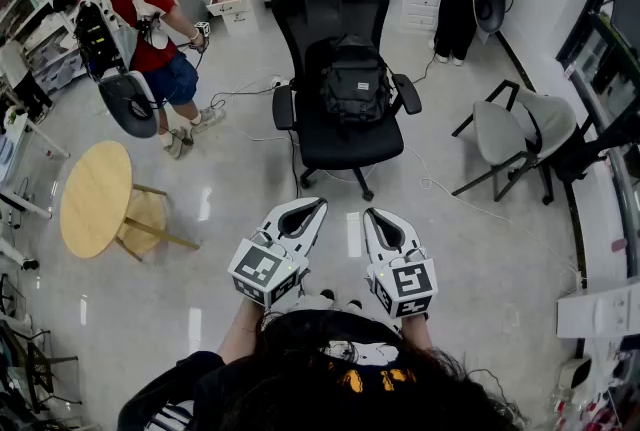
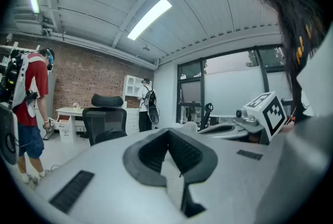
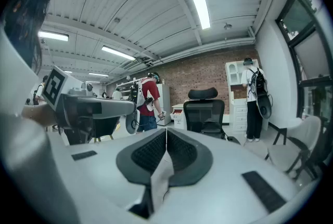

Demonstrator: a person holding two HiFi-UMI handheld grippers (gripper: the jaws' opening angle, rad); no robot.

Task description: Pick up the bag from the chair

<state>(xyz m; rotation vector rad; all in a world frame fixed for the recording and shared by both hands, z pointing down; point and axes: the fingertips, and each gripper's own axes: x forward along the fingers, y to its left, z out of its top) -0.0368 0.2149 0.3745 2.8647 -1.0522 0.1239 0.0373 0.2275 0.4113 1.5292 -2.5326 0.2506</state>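
On the seat of the black office chair (image 1: 330, 14), well ahead of the person across open floor, the bag (image 1: 355, 84) sits upright. It is a black backpack leaning against the mesh backrest between the armrests, which likely props it up so it does not slump. Neither gripper is anywhere near it. The left gripper (image 1: 316, 205) and the right gripper (image 1: 371, 213) are held side by side close to the person's body, low in the head view, both pointing roughly toward the chair. Each gripper view shows its ridged pads pressed together with nothing between them, so both tools are clenched on empty air, a carrying posture rather than a grasp. Judging from this, the pick-up has not begun: the approach comes first, and the jaws will need to part before they can take a strap or the top handle. A cable (image 1: 245, 95) trails across the floor near the chair's base, something to step around on the way. A round wooden table (image 1: 95, 197) stands off to the left and a grey chair (image 1: 510, 131) to the right, both away from the straight path.
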